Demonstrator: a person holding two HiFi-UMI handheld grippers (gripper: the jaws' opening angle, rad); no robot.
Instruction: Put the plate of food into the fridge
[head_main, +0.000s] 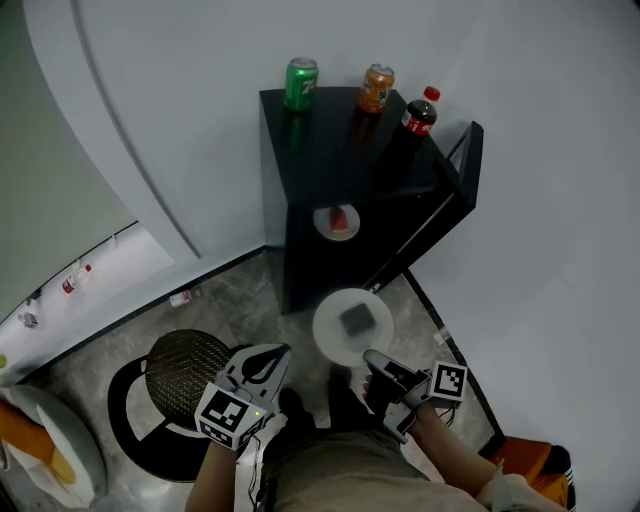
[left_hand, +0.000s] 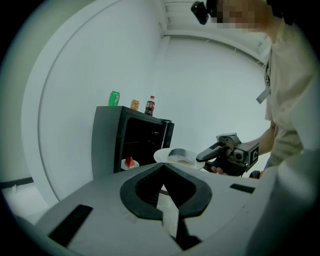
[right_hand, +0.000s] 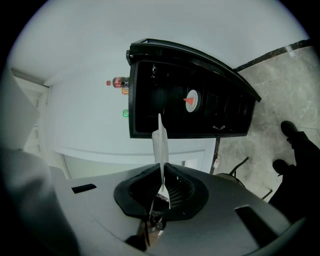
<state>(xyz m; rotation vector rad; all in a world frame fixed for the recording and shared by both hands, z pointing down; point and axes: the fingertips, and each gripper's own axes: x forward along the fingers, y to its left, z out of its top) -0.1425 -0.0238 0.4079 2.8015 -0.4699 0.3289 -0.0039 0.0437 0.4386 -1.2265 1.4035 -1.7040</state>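
Plate (head_main: 330, 338), bearing perhaps cake, juts from right gripper (head_main: 377, 364), clamped on its rim, before fridge (head_main: 330, 150); left gripper (head_main: 272, 358) clenched, empty.

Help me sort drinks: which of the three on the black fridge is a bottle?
The dark plastic bottle with a red cap, rightmost in the head view; the green metal can and orange metal can lack caps.

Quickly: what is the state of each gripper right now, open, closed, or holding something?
Left gripper: closed, holding nothing.
Right gripper: closed on the rim of the white plate.
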